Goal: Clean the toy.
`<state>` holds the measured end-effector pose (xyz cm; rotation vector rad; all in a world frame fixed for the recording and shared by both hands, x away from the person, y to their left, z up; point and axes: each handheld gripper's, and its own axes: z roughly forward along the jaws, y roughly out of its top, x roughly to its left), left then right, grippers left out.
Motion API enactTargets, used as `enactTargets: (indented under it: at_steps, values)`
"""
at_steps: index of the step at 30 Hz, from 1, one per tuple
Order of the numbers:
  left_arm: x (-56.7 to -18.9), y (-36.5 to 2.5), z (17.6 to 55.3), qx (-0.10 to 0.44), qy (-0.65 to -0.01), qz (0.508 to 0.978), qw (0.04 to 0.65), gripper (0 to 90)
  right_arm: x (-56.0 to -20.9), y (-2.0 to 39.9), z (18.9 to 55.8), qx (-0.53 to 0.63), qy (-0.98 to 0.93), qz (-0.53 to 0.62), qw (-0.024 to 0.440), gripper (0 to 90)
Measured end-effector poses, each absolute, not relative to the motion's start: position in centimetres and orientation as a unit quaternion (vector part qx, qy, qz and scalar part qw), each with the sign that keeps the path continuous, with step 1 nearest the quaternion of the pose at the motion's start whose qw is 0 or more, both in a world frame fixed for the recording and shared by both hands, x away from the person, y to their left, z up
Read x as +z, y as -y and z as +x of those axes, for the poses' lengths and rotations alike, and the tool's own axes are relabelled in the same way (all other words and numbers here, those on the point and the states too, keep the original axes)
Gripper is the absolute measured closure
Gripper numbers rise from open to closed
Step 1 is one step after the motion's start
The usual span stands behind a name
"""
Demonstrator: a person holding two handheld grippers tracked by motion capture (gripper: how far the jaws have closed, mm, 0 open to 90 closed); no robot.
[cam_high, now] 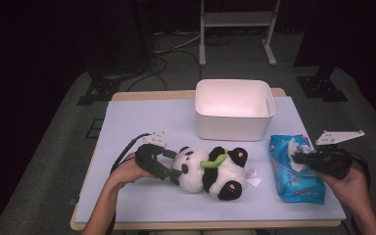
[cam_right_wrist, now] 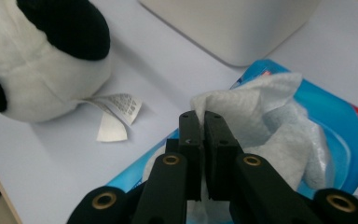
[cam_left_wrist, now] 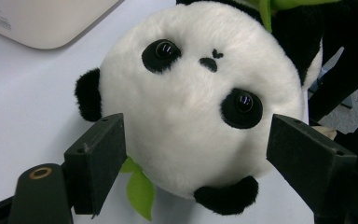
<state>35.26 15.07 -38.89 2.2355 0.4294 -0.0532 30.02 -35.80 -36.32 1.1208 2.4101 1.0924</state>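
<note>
Plush panda (cam_high: 208,171), glossy wipes pack (cam_high: 296,171)

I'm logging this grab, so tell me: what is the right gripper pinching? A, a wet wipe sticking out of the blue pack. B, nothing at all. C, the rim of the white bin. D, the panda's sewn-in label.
A: in the right gripper view the right gripper is shut on the wet wipe that rises from the blue pack.

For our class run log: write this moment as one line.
left tongs: open around panda head | right tongs: shut on wipe | white bin: empty
</note>
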Motion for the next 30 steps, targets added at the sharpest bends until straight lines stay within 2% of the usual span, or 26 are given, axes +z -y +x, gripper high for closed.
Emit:
enactTargets:
  at_steps: [16,30]
  values:
    - [-39.2,-14.9,35.0,-0.017,-0.169,0.893,0.416,18.3,-32.6,35.3,30.4,0.433,-0.819,0.363,0.097,86.6]
    - [-38.8,-14.8,35.1,-0.015,-0.164,0.898,0.408,18.3,-29.6,29.4,31.1,0.472,-0.836,0.276,0.047,86.3]
